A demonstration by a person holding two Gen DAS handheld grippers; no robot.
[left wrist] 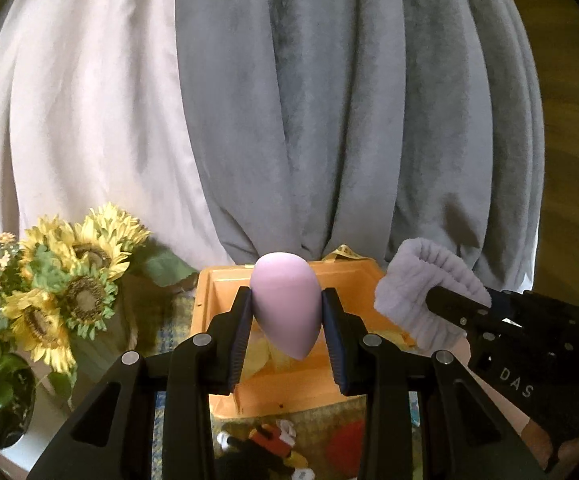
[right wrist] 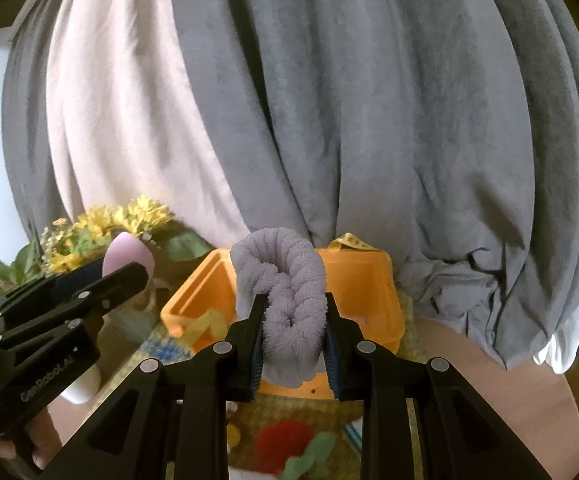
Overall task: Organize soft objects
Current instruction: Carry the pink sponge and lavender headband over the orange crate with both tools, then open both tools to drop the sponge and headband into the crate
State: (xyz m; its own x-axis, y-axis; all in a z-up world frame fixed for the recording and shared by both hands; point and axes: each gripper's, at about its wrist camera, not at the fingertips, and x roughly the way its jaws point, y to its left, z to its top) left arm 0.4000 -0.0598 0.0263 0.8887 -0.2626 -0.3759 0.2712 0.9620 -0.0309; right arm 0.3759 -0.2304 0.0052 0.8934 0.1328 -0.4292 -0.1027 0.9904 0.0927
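Up above the orange bin (left wrist: 217, 292), the left tool (left wrist: 287, 320) pinches a pink, egg-shaped makeup sponge (left wrist: 283, 300) between its two blue-padded fingers (left wrist: 238, 334), which press on the sponge's flanks and are parted only by its width. The sponge's long axis runs near vertical in the left wrist view, its rounded fat end up and away from the camera, its pointed tip down and toward the camera, hanging over the bin's open interior. In the right wrist view the same sponge (right wrist: 125, 258) shows at far left, held in the left tool (right wrist: 129, 268) clear of the bin's left rim.

The right tool (right wrist: 293, 320) grips a lavender terry headband (right wrist: 283, 280), its fingers closed onto the bunched fabric. The band is folded into a thick loop that rises above the fingertips and curls over, with a loose end hanging below them; its length runs roughly up and down in front of the orange bin (right wrist: 373, 292). From the left wrist view the headband (left wrist: 417, 280) sits at the tip of the right tool (left wrist: 441, 300), just at the bin's right edge.

Yellow scraps (left wrist: 261, 354) lie inside the bin. Sunflowers (left wrist: 73, 280) stand to its left, and grey and white curtains (left wrist: 329, 120) hang behind. A patterned mat (right wrist: 289, 412) on the counter carries the bin.
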